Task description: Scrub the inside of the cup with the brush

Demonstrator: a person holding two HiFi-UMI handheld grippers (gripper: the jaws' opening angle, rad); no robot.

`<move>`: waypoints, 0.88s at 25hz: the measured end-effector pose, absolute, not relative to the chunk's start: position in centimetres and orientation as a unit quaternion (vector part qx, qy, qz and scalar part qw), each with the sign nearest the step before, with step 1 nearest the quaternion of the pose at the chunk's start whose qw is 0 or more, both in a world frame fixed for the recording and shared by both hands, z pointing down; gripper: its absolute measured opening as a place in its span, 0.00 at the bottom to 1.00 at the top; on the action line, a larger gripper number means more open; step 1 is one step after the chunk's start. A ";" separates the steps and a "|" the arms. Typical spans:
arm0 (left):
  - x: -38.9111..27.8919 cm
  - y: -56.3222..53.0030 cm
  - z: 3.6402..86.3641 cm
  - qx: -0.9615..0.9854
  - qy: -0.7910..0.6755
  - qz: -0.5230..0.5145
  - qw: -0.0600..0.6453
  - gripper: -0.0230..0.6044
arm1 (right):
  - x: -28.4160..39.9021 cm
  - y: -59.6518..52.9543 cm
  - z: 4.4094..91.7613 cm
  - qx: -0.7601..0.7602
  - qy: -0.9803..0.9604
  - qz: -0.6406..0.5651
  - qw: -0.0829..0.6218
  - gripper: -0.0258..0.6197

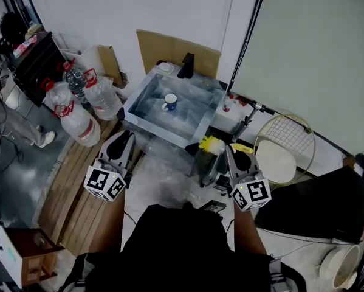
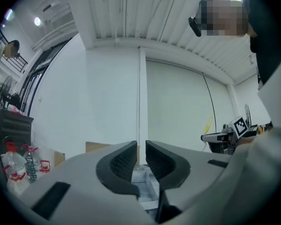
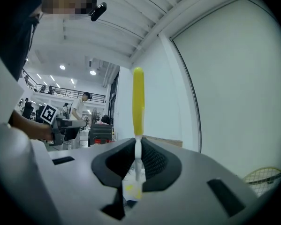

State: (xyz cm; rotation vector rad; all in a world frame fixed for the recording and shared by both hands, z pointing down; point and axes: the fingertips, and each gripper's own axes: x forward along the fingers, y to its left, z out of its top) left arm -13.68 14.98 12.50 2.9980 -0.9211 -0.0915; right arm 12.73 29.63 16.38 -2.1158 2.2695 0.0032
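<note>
Bristles of the brush [image 3: 138, 102] lie mostly hidden beneath the right gripper [image 3: 138, 159].

White walls [image 1: 96, 11] surround wooden planking [image 1: 66, 199] and grey floor [image 1: 17, 178].

Steel sink [image 1: 135, 109] against white wall, black faucet [image 1: 186, 66] at its far rim. Cardboard sheet [image 1: 169, 48] leaning behind sink. Big water jugs [image 1: 78, 125] left of sink, near wooden pallet [image 1: 69, 193]. Racket [image 1: 288, 137] right of sink.

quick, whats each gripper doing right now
Left gripper: open by a narrow gap, nothing between the jaws.
Right gripper: shut on the brush.
</note>
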 end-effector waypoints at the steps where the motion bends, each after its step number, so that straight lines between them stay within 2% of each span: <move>1: -14.3 15.5 12.2 0.955 -0.294 -0.030 0.000 0.15 | 12.3 30.4 16.5 -0.684 0.729 -0.003 0.021 0.11; 8: -17.9 20.7 12.4 0.962 -0.269 0.006 -0.039 0.15 | 6.6 35.1 16.1 -0.684 0.729 -0.011 0.018 0.11; 15: -25.0 26.4 13.7 0.962 -0.269 -0.029 0.021 0.15 | -1.5 40.8 16.3 -0.682 0.732 -0.008 -0.006 0.11; 22: -29.8 32.9 17.0 0.963 -0.266 -0.008 0.047 0.15 | -7.1 46.9 17.0 -0.681 0.733 -0.008 -0.004 0.11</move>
